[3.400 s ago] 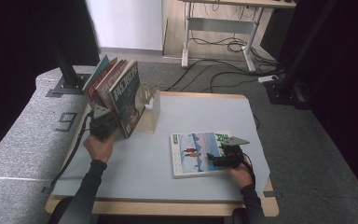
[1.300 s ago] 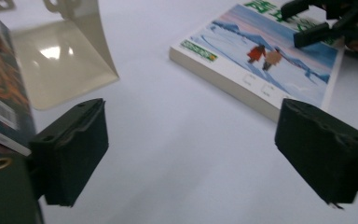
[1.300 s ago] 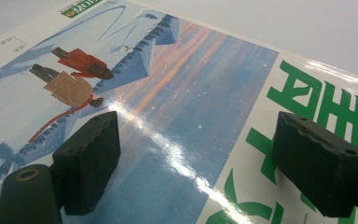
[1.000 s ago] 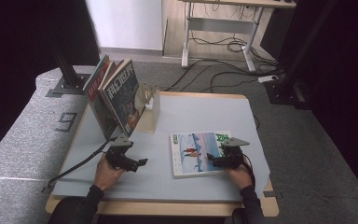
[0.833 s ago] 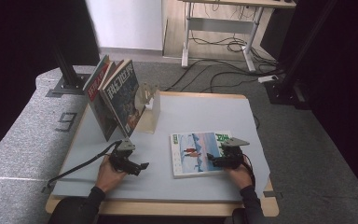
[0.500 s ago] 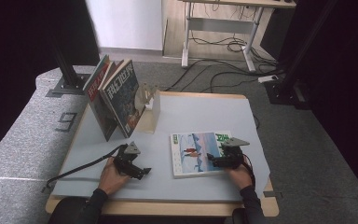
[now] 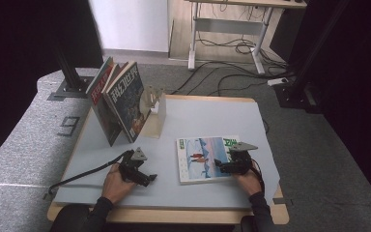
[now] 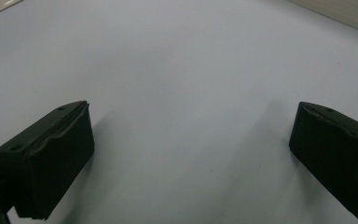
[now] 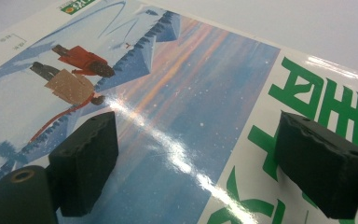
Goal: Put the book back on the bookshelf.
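Observation:
A magazine point(image 7: 200, 157) with a snowy blue cover lies flat on the table's right half. My right gripper point(image 7: 221, 167) rests on its right part, pointing left. In the right gripper view the right gripper point(image 9: 196, 149) is open, its jaws wide apart just above the glossy magazine point(image 9: 182, 88) with nothing pinched between them. My left gripper point(image 7: 146, 178) lies low at the front left of the grey table point(image 7: 198, 116). In the left gripper view the left gripper point(image 8: 191, 144) is open, with bare table point(image 8: 191, 56) between its jaws.
Several magazines point(image 7: 121, 101) lean upright against a small wooden stand point(image 7: 153, 113) at the table's back left. A black cable point(image 7: 82, 175) trails from the left gripper off the front left edge. Desks and floor cables lie beyond the table.
My left hand has left the leaning magazines and come down to the table's front left, settling lower and a little right. The right gripper and the flat magazine have stayed put.

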The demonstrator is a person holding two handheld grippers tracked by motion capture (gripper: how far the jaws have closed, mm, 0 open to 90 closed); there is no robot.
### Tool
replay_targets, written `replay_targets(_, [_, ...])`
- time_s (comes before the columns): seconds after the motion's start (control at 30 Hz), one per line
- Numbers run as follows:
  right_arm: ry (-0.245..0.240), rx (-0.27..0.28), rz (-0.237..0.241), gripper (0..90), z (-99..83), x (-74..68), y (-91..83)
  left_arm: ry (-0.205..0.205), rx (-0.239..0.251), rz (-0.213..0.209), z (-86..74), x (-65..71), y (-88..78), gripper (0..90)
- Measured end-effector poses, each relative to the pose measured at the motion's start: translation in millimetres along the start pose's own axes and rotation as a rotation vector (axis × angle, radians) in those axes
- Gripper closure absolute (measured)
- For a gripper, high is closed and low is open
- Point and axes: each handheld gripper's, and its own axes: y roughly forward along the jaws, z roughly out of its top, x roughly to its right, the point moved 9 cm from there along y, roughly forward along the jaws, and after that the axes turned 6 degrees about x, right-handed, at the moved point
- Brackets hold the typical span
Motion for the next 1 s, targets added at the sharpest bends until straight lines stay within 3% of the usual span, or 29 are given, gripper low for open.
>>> replay_targets(0.13, [0.006, -0.029, -0.008, 5.7, -1.4, 2.4, -1.2, 0.001, 0.0, -0.007, 2.4, 0.4, 0.5, 0.0])
replay_targets(0.2, [0.011, -0.05, -0.029, 0.0, -3.5, 8.1, -2.4, -0.01, 0.019, -0.03, 5.3, 1.7, 1.0, 3.4])
replay_targets(0.3, [0.033, -0.05, -0.054, 0.0, -4.7, 17.9, -6.9, -0.045, 0.044, -0.088, 10.4, 5.8, 2.3, 5.6])
replay_targets(0.33, [0.043, -0.047, -0.063, 0.0, -4.7, 21.9, -9.3, -0.04, 0.035, -0.094, 11.5, 6.1, 3.0, 5.6])
replay_targets(0.43, [0.077, -0.029, -0.097, 0.0, -3.4, 35.4, -17.4, 0.024, -0.007, -0.071, 14.3, 9.1, 7.2, 2.7])
replay_targets(0.6, [0.108, -0.047, -0.133, 0.0, -9.3, 50.9, -23.0, 0.052, -0.022, -0.093, 24.4, 18.7, 17.7, 0.0])
replay_targets(0.8, [0.118, -0.067, -0.113, 0.0, -14.9, 54.4, -19.5, 0.071, -0.012, -0.113, 38.0, 25.9, 23.8, 0.0])
replay_targets(1.0, [0.139, -0.066, -0.061, 0.0, -13.6, 51.7, -9.9, 0.08, -0.002, -0.126, 44.6, 29.7, 26.6, 0.0])
